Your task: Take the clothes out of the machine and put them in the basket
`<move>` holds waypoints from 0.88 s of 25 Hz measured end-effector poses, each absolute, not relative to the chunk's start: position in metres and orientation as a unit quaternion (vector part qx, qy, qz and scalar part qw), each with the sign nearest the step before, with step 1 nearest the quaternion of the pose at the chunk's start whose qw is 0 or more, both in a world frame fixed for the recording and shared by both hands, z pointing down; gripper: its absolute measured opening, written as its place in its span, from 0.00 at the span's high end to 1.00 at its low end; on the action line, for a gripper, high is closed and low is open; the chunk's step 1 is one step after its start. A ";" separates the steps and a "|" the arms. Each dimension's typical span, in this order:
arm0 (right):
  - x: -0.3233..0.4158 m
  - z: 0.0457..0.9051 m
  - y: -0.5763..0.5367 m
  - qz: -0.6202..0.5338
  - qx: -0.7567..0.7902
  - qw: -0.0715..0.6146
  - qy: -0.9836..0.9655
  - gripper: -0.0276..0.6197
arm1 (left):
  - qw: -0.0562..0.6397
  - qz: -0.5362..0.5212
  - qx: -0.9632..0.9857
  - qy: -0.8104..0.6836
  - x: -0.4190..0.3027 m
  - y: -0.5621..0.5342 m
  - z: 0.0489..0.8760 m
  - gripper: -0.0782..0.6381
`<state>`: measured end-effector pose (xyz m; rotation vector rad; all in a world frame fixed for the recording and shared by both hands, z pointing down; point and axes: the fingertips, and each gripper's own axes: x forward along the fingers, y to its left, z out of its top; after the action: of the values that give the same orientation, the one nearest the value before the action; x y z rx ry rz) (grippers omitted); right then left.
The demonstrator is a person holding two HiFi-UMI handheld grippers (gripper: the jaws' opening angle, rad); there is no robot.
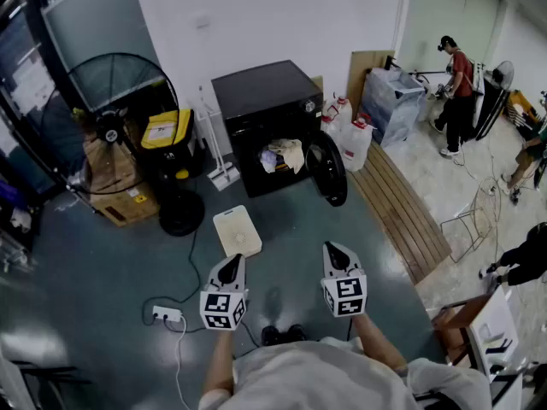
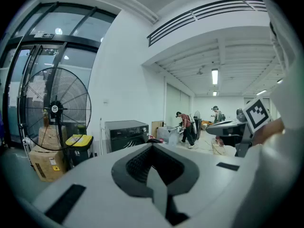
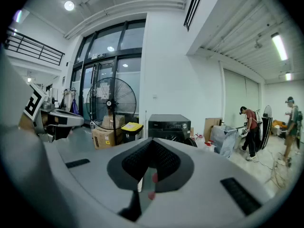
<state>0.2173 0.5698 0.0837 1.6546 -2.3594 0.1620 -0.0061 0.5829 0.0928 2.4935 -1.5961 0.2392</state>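
A black washing machine point(image 1: 265, 114) stands against the far wall with its round door point(image 1: 330, 171) swung open to the right. Pale clothes point(image 1: 286, 154) lie bunched in the drum opening. A cream-white basket point(image 1: 237, 231) sits on the floor between me and the machine. My left gripper point(image 1: 232, 265) and right gripper point(image 1: 335, 252) are held side by side over the floor, well short of the machine. Both point toward it, shut and holding nothing. The machine also shows far ahead in the left gripper view point(image 2: 126, 133) and the right gripper view point(image 3: 168, 126).
A big standing fan point(image 1: 120, 101), a yellow-lidded bin point(image 1: 167, 131) and a cardboard box point(image 1: 128, 202) stand left of the machine. White jugs point(image 1: 350, 137) and wooden planks point(image 1: 402, 212) lie to its right. A power strip point(image 1: 167, 314) with cable lies near my left. People point(image 1: 453, 92) stand far right.
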 end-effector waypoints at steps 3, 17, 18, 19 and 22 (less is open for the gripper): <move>0.220 0.085 0.570 0.053 0.566 0.128 -0.813 0.92 | 0.083 0.081 0.836 -0.536 -0.002 0.583 0.092 0.87; 0.243 0.090 0.561 0.057 0.551 0.115 -0.825 0.92 | 0.078 0.087 0.825 -0.552 0.020 0.581 0.097 0.87; 0.245 0.090 0.560 0.057 0.550 0.116 -0.825 0.92 | 0.081 0.087 0.825 -0.552 0.023 0.582 0.099 0.87; 0.247 0.092 0.559 0.057 0.549 0.117 -0.825 0.92 | 0.084 0.087 0.825 -0.552 0.027 0.583 0.102 0.87; 0.250 0.093 0.559 0.059 0.547 0.119 -0.827 0.92 | 0.090 0.088 0.826 -0.549 0.034 0.583 0.106 0.87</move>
<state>0.2505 0.5592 0.0932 1.5992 -2.4177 0.1717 0.0340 0.5833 0.1058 2.4561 -1.6326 0.2631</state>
